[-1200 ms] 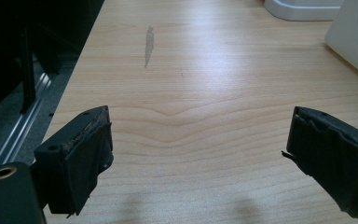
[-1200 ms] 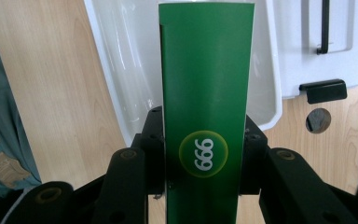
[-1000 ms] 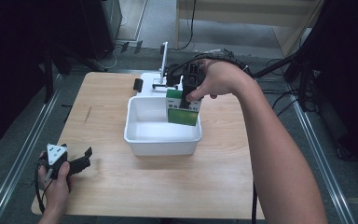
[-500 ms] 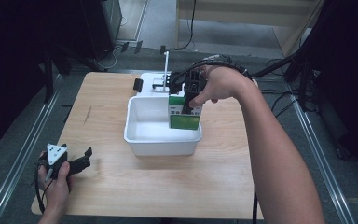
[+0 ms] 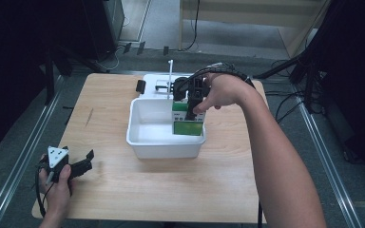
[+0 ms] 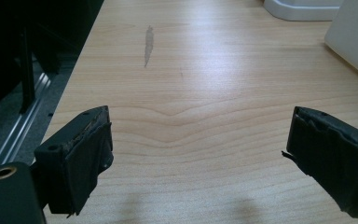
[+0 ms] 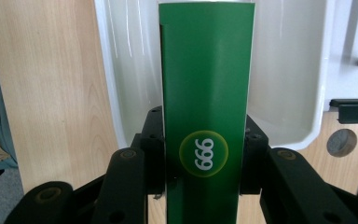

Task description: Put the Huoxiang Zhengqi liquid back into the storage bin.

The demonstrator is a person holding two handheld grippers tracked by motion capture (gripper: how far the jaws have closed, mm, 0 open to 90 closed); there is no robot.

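Carton [image 5: 188,121] stands green and upright at centre frame, pinched in your right gripper [image 5: 193,105] over the white tub's [image 5: 164,147] right side, so settle it flat inside before letting go, while your left gripper [image 5: 78,165] idles agape lower left.

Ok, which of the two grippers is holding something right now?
The right gripper: its jaws clamp the green box over the white tub. The left gripper rests open near the table edge, nothing between its jaws.

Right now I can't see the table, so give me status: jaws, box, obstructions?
Right gripper shut on green box, upright in the white bin. Left gripper open, idle on table. Nothing blocking.
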